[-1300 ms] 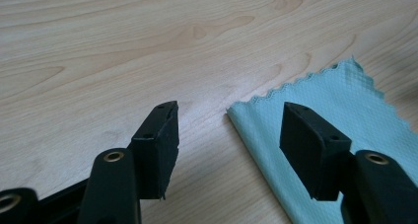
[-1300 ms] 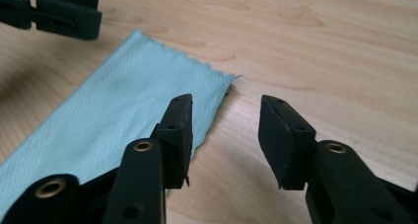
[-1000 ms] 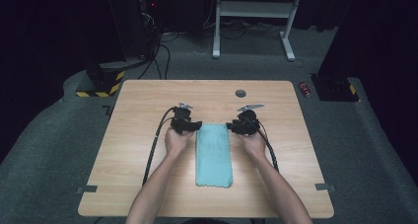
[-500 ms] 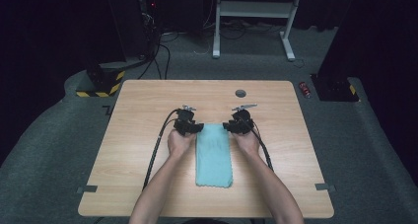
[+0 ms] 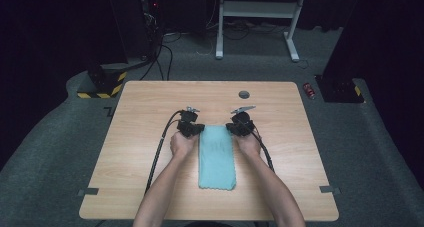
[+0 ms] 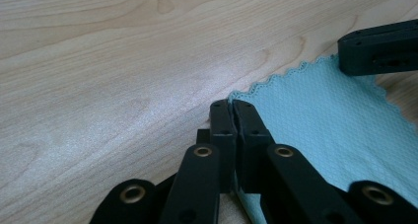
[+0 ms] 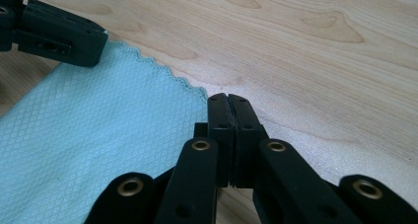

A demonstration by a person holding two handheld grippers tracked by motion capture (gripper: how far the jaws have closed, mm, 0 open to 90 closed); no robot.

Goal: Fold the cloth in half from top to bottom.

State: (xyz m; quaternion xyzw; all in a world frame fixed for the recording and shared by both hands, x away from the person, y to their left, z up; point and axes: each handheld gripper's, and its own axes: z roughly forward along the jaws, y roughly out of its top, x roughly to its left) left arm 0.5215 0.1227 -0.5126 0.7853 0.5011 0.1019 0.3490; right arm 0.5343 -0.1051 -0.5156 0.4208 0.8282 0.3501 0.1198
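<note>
A light blue cloth (image 5: 217, 157) lies flat and lengthwise on the middle of the wooden table (image 5: 145, 102). My left gripper (image 5: 196, 129) sits at the cloth's far left corner and my right gripper (image 5: 234, 127) at its far right corner. In the left gripper view the jaws are pressed together at the scalloped corner of the cloth (image 6: 315, 120), with the left gripper (image 6: 231, 104) low on the wood. In the right gripper view the right gripper (image 7: 229, 98) is likewise shut, right at the corner of the cloth (image 7: 98, 135). Each view shows the other gripper's tip (image 6: 379, 51) (image 7: 59, 34) across the cloth's far edge.
A small round grommet (image 5: 244, 94) sits near the table's far edge. Black cables (image 5: 160, 147) trail from both grippers toward the front. Beyond the table stand a white frame (image 5: 260, 9), dark equipment and a yellow-black striped base (image 5: 100, 89). Bare wood lies left and right of the cloth.
Both grippers have moved inward and slightly toward the person, from just beside the cloth's far end onto its two far corners. The cloth has stayed flat.
</note>
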